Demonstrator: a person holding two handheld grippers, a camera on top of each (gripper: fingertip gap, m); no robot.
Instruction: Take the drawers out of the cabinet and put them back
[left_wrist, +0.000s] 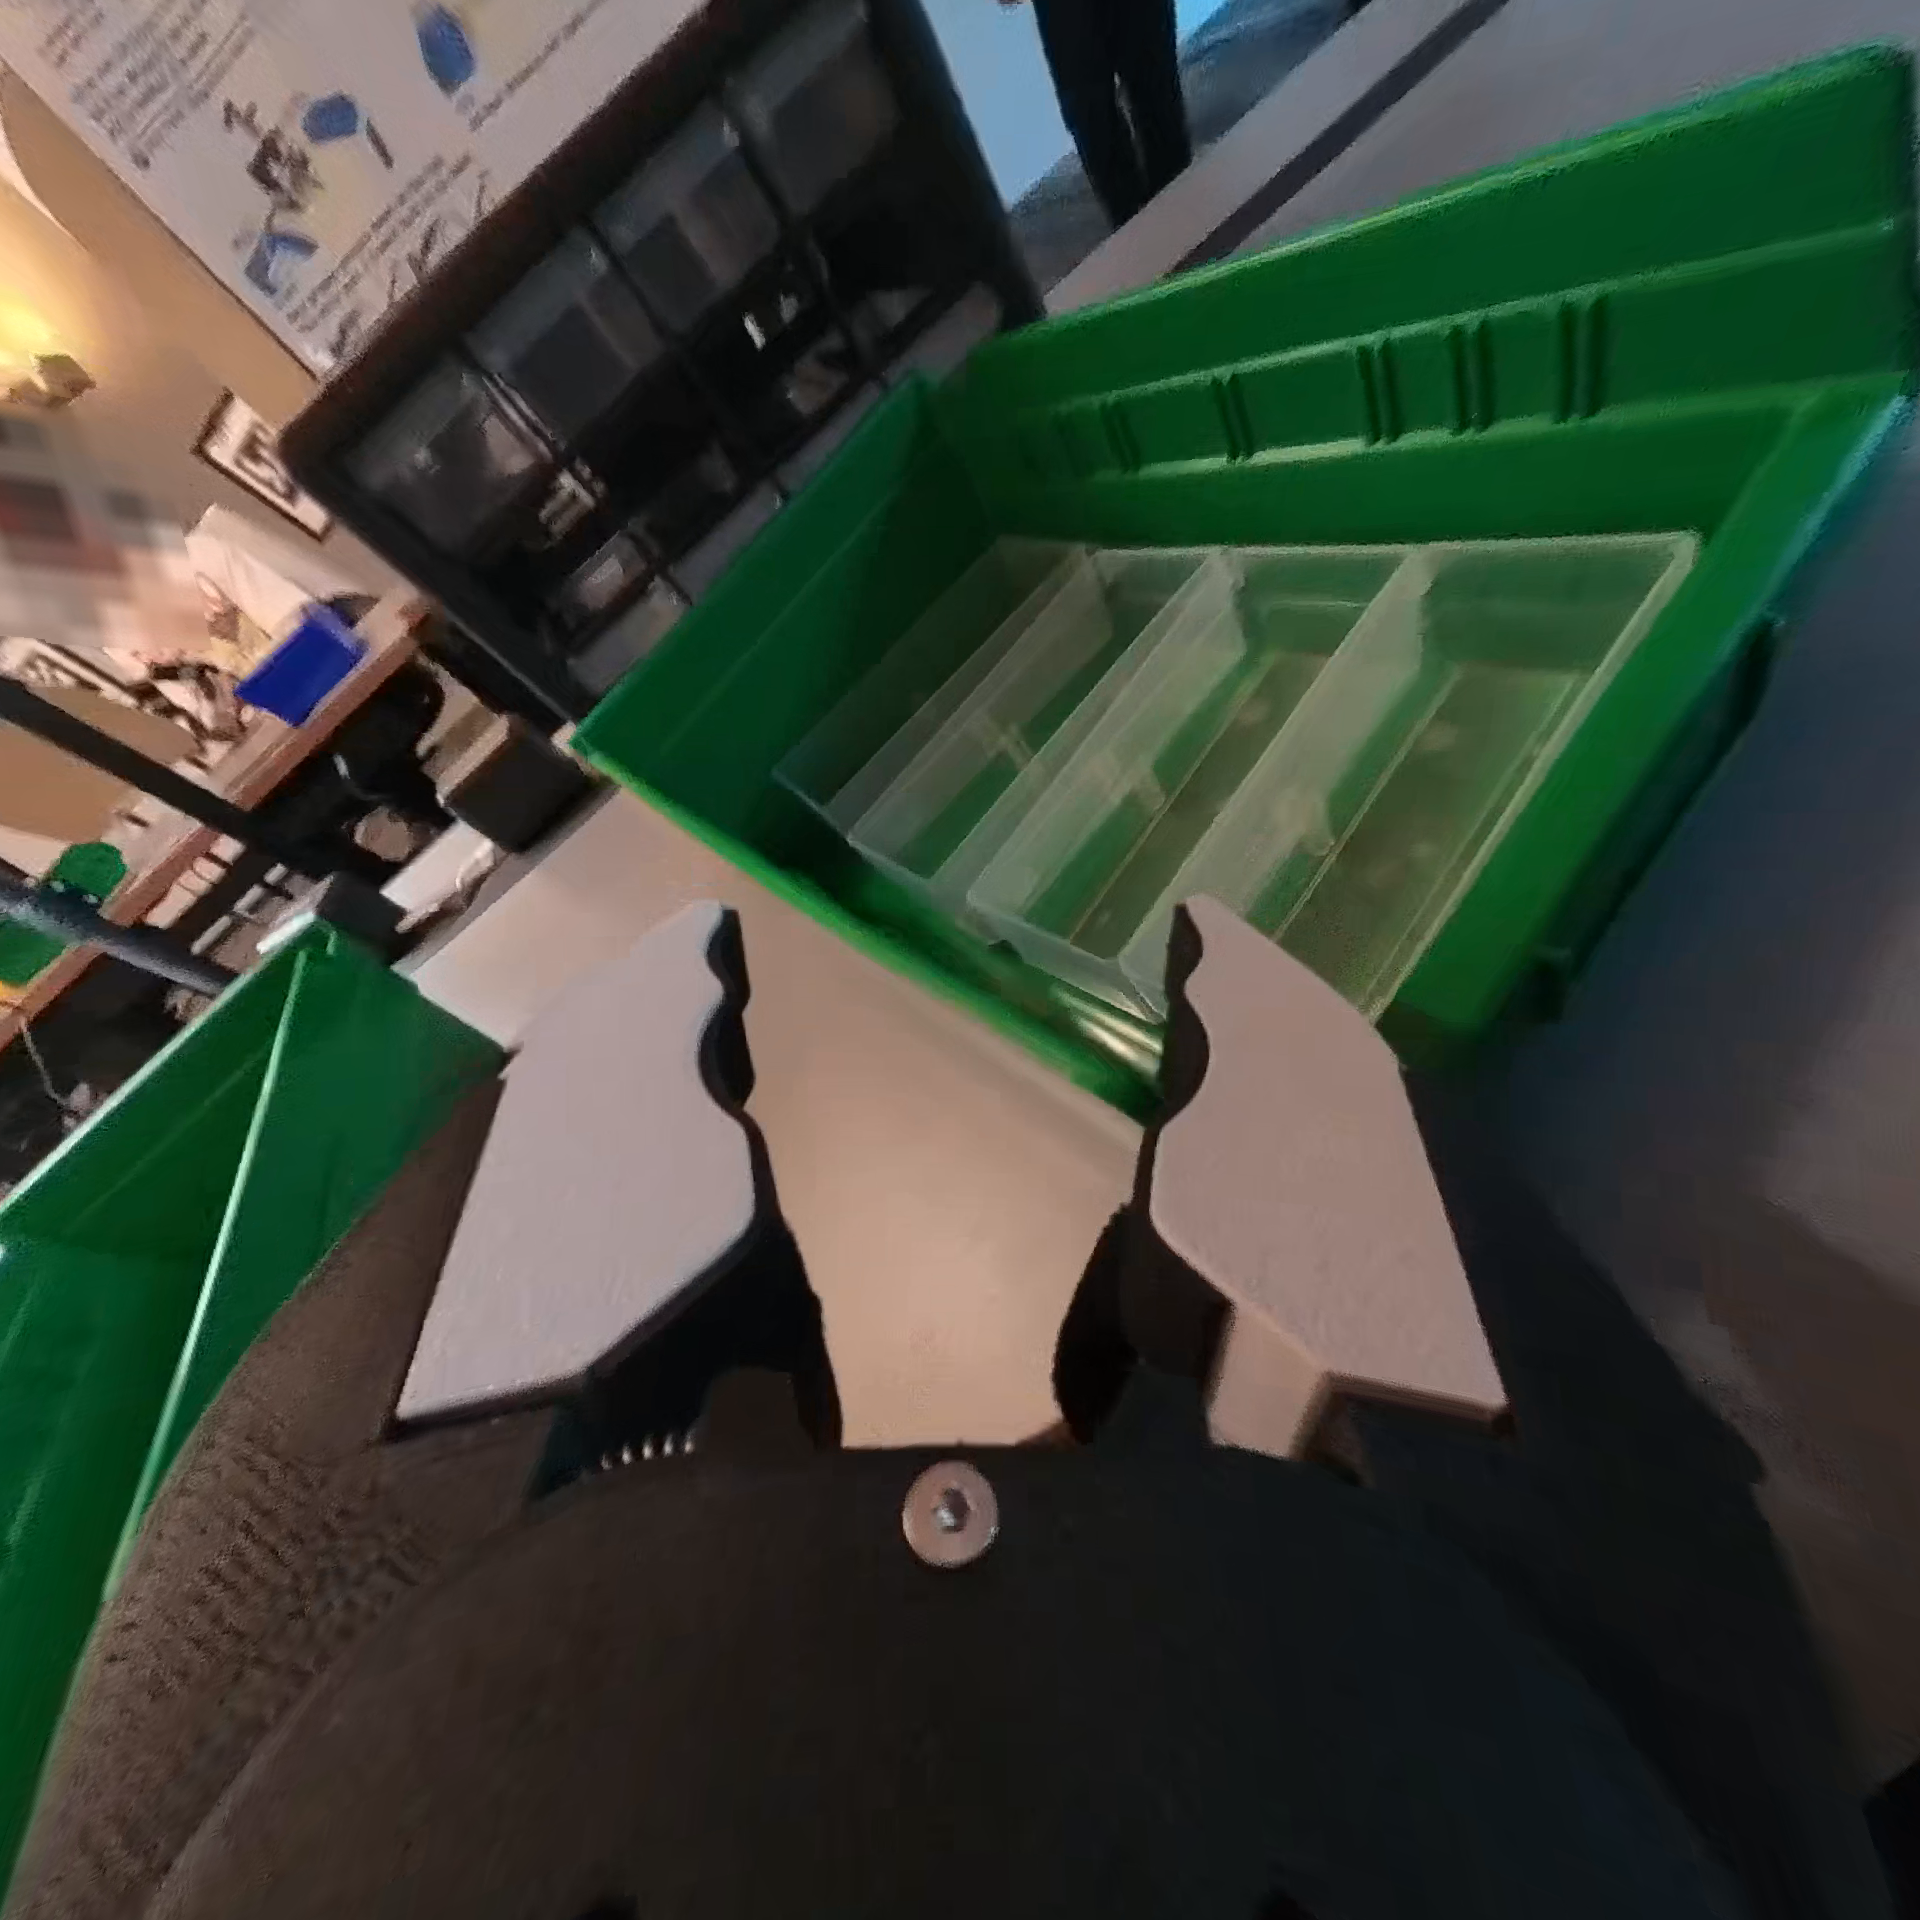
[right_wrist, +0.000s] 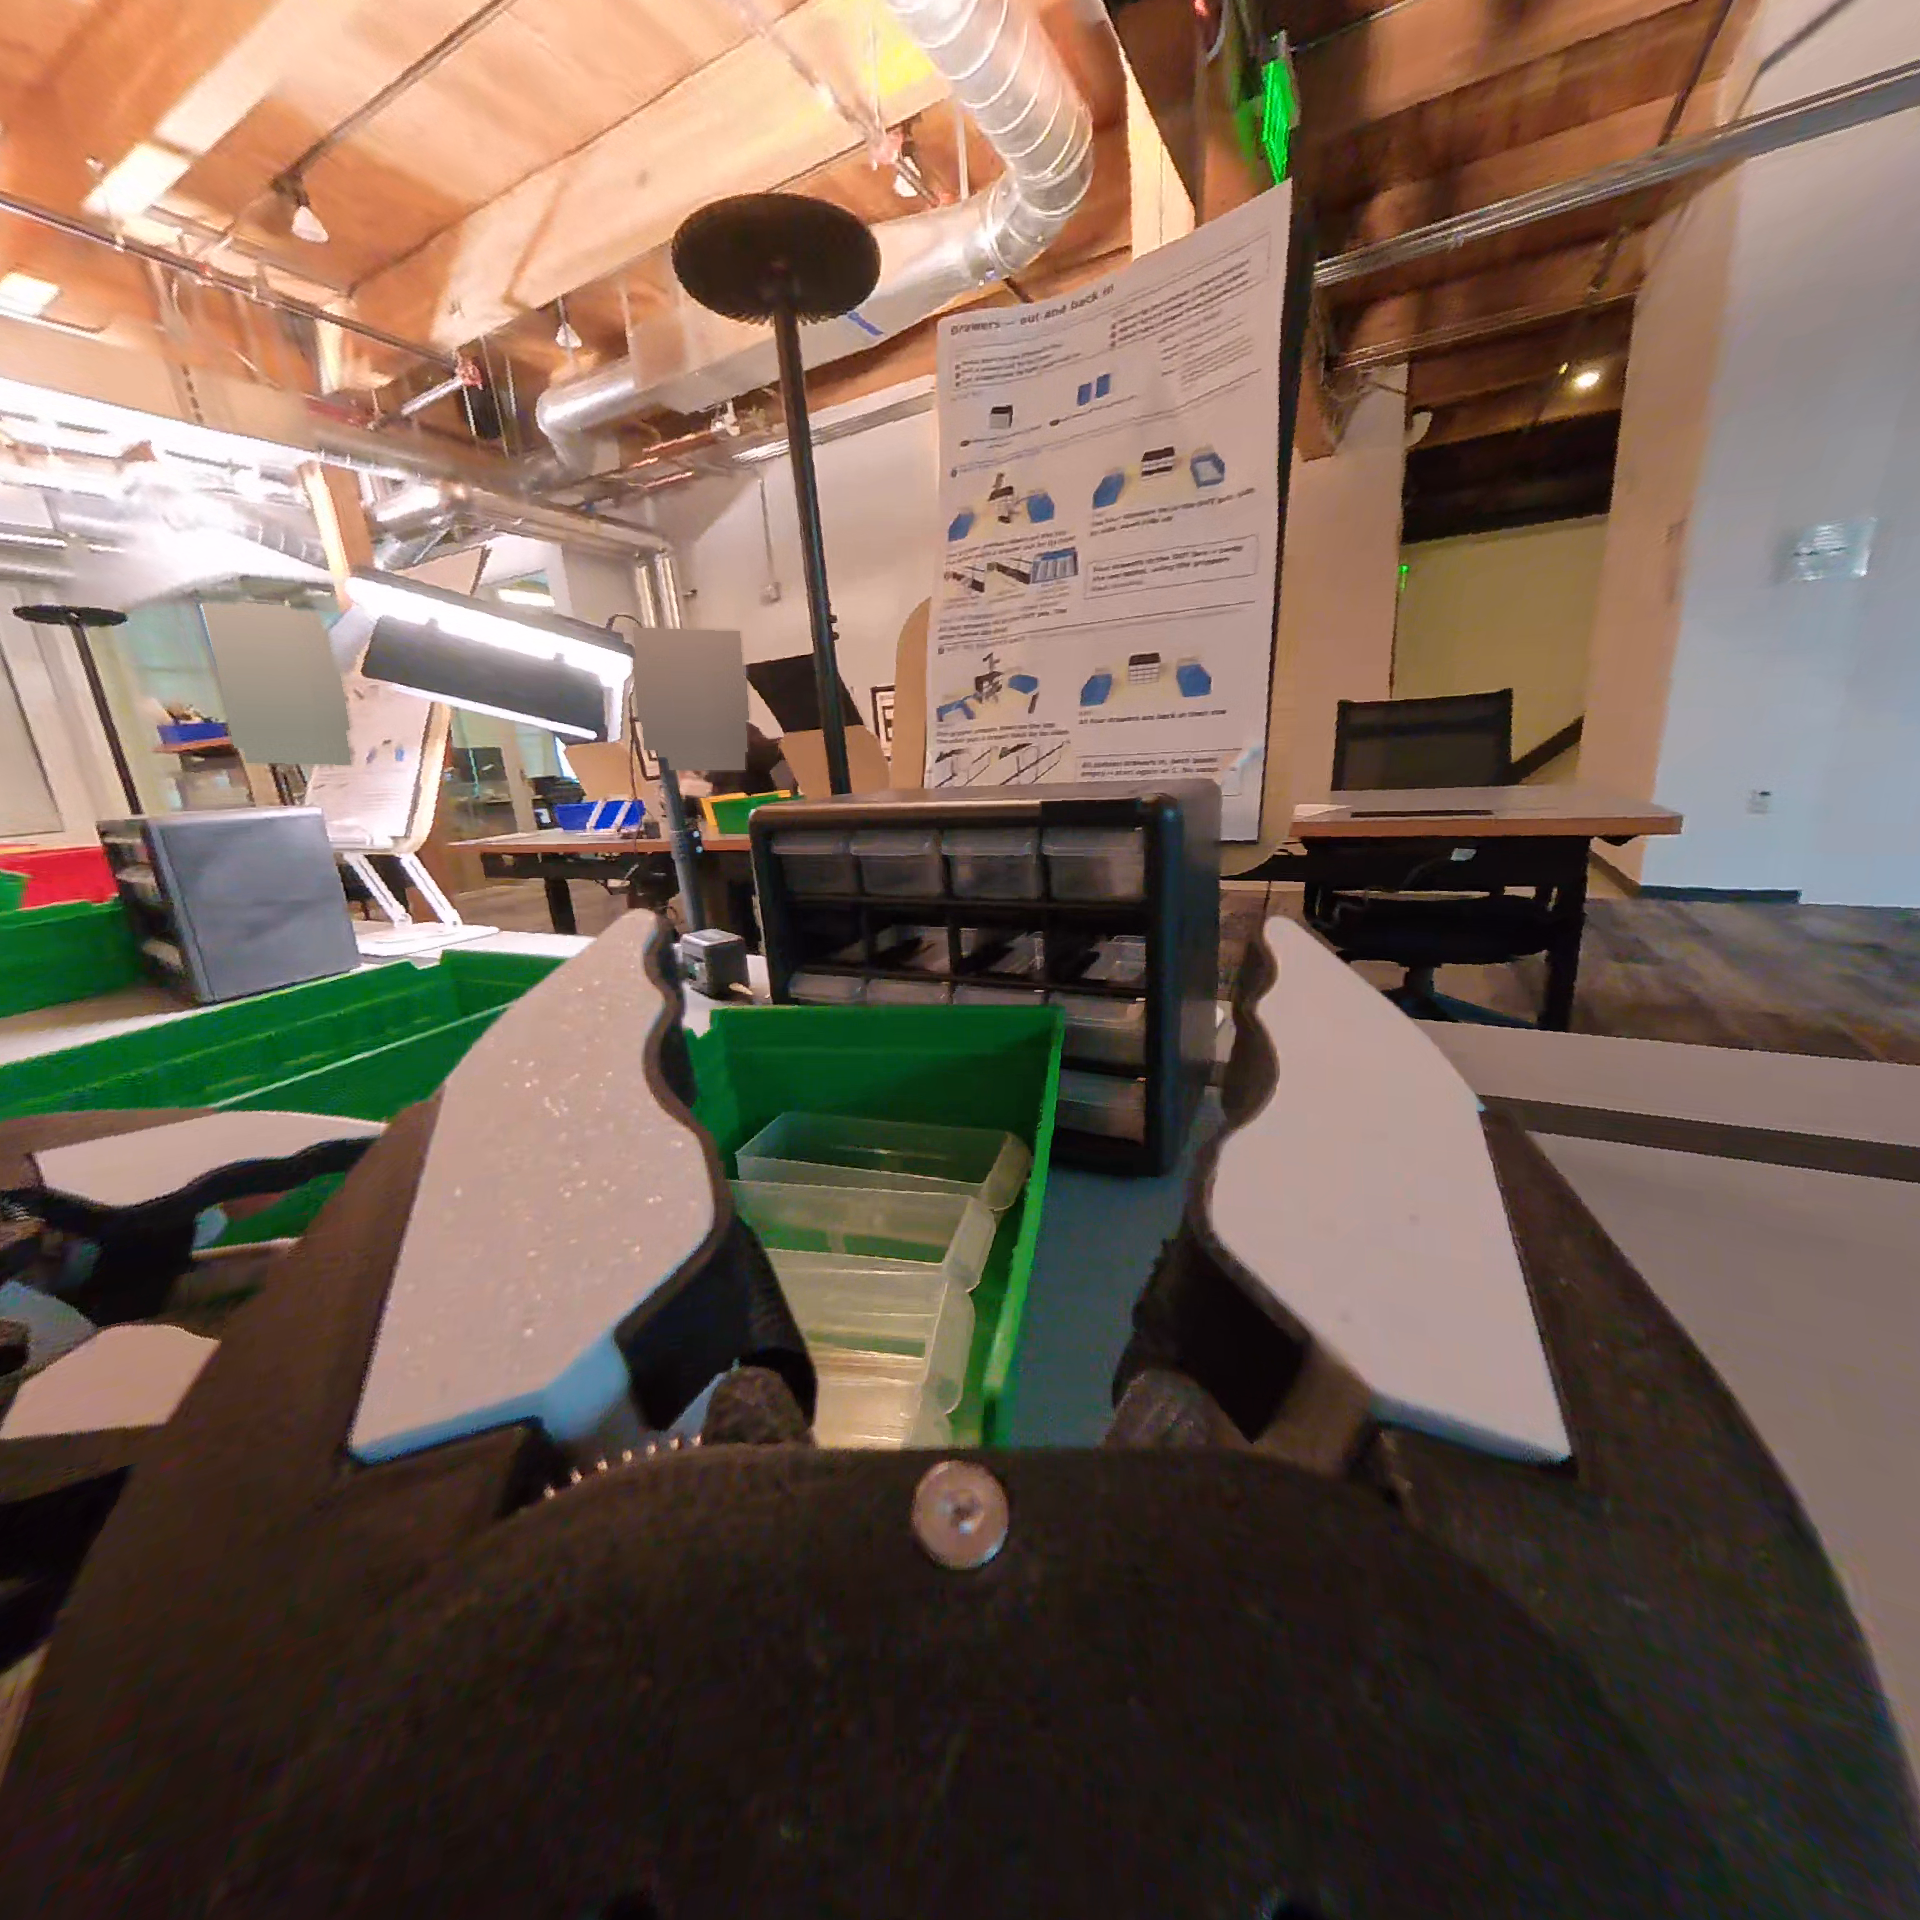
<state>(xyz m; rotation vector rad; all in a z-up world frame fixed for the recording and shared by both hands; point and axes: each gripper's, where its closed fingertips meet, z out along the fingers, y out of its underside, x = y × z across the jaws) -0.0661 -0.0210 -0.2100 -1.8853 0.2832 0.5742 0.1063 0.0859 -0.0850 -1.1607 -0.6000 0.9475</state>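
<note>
Your left gripper has pale grey finger plates on a black, grainy body, and your right gripper matches it, with faint speckles on its left plate. The bin ahead of you is bright green, and a second green bin shows at your left. The drawers inside are clear plastic, tinted green by the bin. The cabinet is black with smoky translucent drawer fronts. The table is light grey. The poster is white with blue and black figures.
</note>
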